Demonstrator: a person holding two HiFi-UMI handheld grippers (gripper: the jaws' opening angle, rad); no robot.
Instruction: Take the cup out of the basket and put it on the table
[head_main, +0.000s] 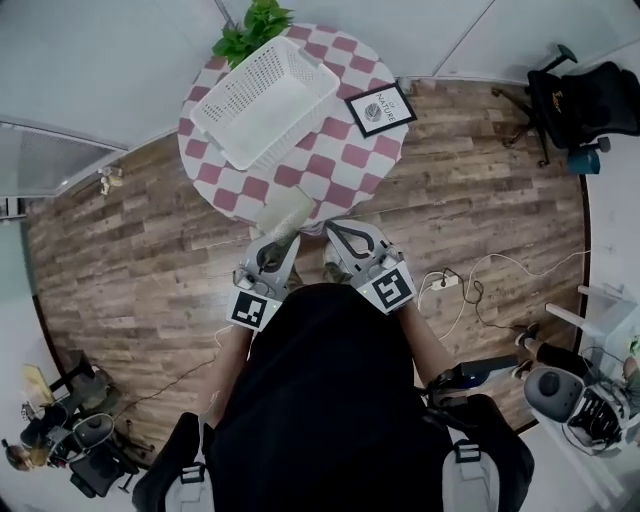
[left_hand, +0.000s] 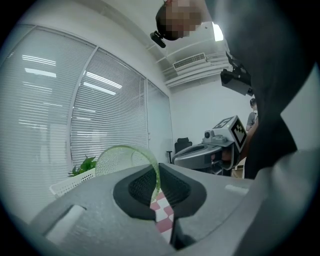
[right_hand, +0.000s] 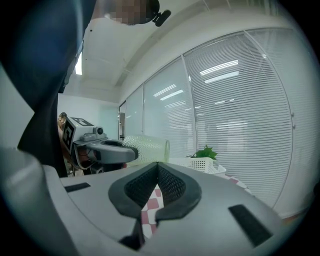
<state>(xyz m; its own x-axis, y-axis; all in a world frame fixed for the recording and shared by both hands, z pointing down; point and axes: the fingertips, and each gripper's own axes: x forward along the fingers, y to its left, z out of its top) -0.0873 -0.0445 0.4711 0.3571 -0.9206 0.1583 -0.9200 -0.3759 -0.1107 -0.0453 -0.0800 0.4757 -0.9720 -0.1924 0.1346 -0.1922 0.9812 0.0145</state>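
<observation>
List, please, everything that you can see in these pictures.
table: one, pink-and-white checked cloth, upper middle
basket: one, white, on the table
plant: one, green, table's far edge
framed card: one, black frame, on the table, right of basket
cup: one, pale green, see-through, held by its wall
office chair: at least one, black, floor, upper right
cables: several, white, floor at right
left tongs: one, grey, shut on the cup
right tongs: one, grey, shut, empty

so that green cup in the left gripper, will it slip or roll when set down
The cup looks thin-walled and see-through, so probably light. The left gripper pinches only its wall, so it could pivot. It's round and held sideways; laid so on the table it'd likely roll.
</observation>
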